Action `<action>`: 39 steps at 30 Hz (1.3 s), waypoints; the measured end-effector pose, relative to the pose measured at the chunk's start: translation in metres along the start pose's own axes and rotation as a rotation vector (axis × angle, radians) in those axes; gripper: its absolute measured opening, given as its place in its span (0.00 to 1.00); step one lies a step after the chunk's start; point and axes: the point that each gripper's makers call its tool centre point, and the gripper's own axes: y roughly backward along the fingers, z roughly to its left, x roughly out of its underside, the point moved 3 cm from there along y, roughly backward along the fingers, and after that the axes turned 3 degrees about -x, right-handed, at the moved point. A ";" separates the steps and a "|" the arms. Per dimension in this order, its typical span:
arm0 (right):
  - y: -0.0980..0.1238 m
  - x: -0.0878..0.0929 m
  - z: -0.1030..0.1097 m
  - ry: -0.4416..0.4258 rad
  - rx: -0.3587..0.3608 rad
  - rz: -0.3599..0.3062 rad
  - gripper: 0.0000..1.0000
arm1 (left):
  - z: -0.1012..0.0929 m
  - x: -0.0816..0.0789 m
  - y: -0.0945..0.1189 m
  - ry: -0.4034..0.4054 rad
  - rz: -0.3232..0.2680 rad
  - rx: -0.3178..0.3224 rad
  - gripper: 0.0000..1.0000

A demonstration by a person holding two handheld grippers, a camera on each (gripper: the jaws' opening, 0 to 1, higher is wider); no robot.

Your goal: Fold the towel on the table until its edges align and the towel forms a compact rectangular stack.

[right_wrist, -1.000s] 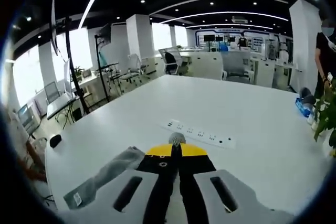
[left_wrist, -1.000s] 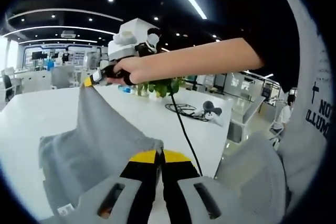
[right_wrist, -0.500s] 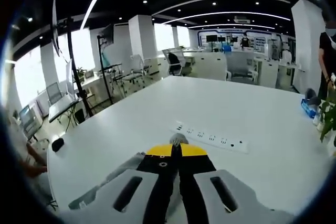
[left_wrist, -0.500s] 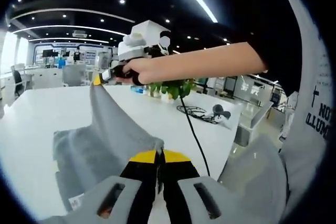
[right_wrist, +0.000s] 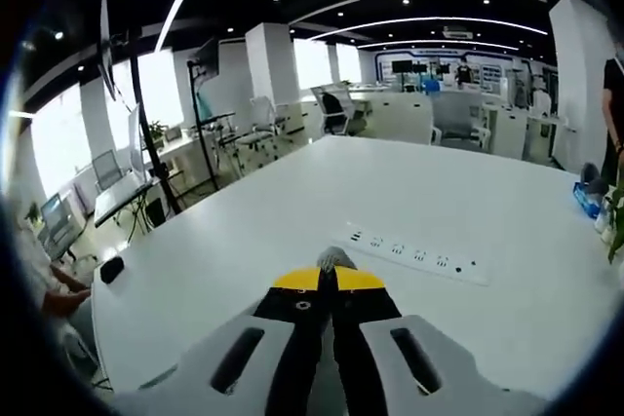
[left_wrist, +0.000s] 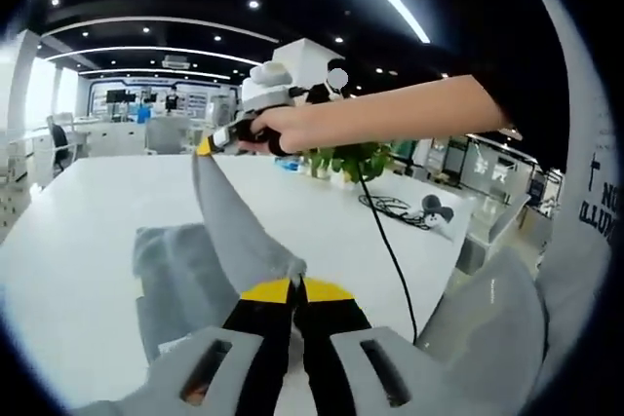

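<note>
Grey towel (left_wrist: 219, 241) lifted off the white counter (left_wrist: 78, 241), stretched taut between two raised corners, lower part sagging onto the counter surface in loose folds. A small white label visible near its lower edge in the left gripper view.

Left tongs (left_wrist: 295, 286) clenched on one towel corner, yellow-tipped jaws pressed together with grey cloth pinched at the tips. Right tongs (left_wrist: 207, 146) seen further off in the same view, held in a person's hand (left_wrist: 278, 129), gripping the far corner higher up, so the cloth runs as a narrow slanted strip from one pair to the other. Bare forearm reaching in from the right, dark sleeve above, grey garment with white lettering at the right edge.

In the right gripper view, right tongs (right_wrist: 327, 275) also clenched, a small tuft of grey towel (right_wrist: 333, 258) poking out just past the yellow tips.

Black cable (left_wrist: 385, 241) trailing from the right tongs down across the counter. Coiled black cord (left_wrist: 390, 205) lying on the counter further back, a small dark object beside it. Green plant (left_wrist: 346, 158) behind the forearm. White power strip (right_wrist: 414, 254) lying flat on the counter beyond the right tongs.

Open office around: desks, chairs, white pillars, ceiling spotlights and long light strips. A person standing at the far right edge of the right gripper view.
</note>
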 end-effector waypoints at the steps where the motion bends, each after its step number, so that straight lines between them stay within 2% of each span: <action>1: -0.002 0.001 0.002 0.001 -0.003 0.003 0.00 | 0.003 0.002 0.001 0.005 0.004 -0.012 0.03; 7: -0.014 0.006 0.011 -0.001 -0.019 0.016 0.00 | 0.021 0.016 0.010 0.051 0.022 -0.083 0.03; 9: -0.019 0.008 0.014 -0.008 -0.020 0.022 0.00 | 0.027 0.021 0.013 0.095 0.025 -0.109 0.03; 13: -0.029 0.013 0.021 -0.015 -0.030 0.034 0.00 | 0.034 0.028 0.017 0.112 0.036 -0.133 0.03; 20: -0.049 0.022 0.030 -0.024 -0.041 0.057 0.00 | 0.054 0.046 0.022 0.197 0.056 -0.194 0.03; 23: -0.058 0.029 0.034 -0.031 -0.044 0.071 0.00 | 0.061 0.059 0.022 0.270 0.063 -0.206 0.03; 31: -0.075 0.046 0.039 -0.030 -0.042 0.107 0.00 | 0.079 0.089 0.026 0.333 0.098 -0.246 0.03; 39: -0.091 0.060 0.046 0.000 -0.045 0.148 0.00 | 0.086 0.109 0.023 0.363 0.134 -0.254 0.03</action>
